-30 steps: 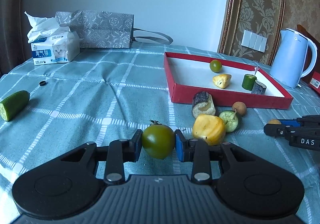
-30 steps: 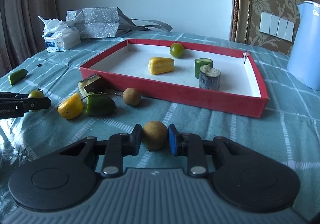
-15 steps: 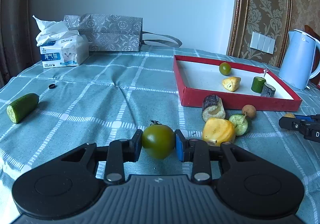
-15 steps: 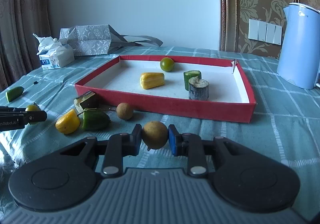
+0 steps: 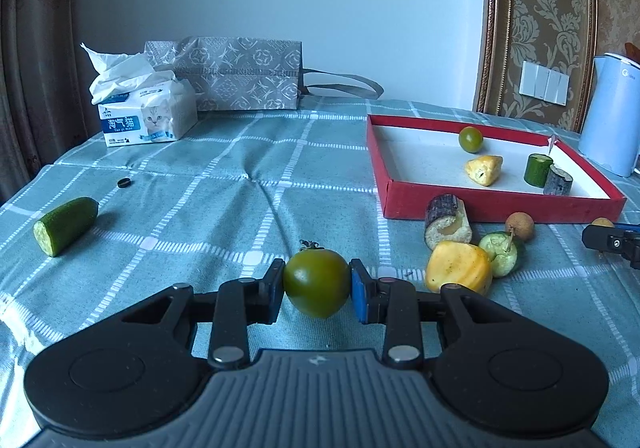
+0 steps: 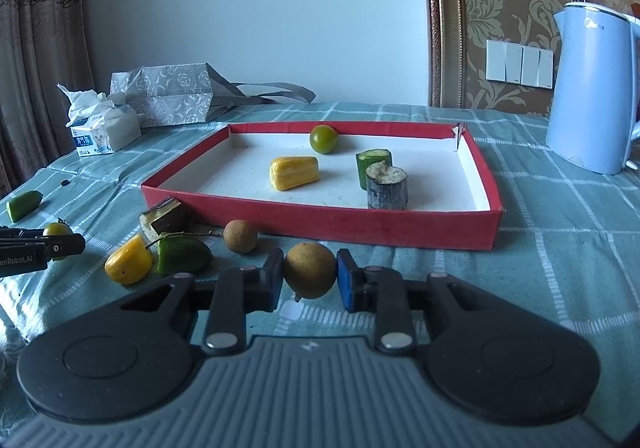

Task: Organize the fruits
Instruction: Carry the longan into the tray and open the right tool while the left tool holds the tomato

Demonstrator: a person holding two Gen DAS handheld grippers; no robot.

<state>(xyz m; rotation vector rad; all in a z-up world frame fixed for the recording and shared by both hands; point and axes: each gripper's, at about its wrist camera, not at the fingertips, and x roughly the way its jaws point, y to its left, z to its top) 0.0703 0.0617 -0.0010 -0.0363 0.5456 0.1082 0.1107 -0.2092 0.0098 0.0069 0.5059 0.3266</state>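
We have a fruit in each gripper. Our left gripper (image 5: 317, 290) has its jaws closed on a green tomato (image 5: 317, 283), clamped from both sides and lifted just clear of the checked cloth that covers the desk (image 5: 224, 183). Our right gripper (image 6: 310, 275) has its jaws narrowed on a small tan longan (image 6: 309, 270), pressed between the pads in the same way (its underside sits close to the cloth, and we cannot tell whether it touches).

Ahead of us lies the red tray (image 6: 328, 221) with a white floor. In it we see a second green tomato (image 6: 323, 138) near the far wall, a yellow fruit piece (image 6: 294, 172) in the middle, and a short cucumber stub (image 6: 372, 163) standing just behind a grey-barked cut piece (image 6: 387, 187).

In front of the tray's near wall, loose on the cloth, we see another dark cut piece (image 6: 164, 217), a yellow chunk (image 6: 128, 260) touching a green stemmed fruit (image 6: 182, 256), and a second longan (image 6: 240, 236). A cucumber half (image 5: 64, 224) lies well apart at the left, near a small black ring (image 5: 125, 182).

At the back stand a tissue pack (image 5: 146, 115), a patterned grey bag (image 5: 240, 75) and a pale blue kettle (image 6: 592, 91)
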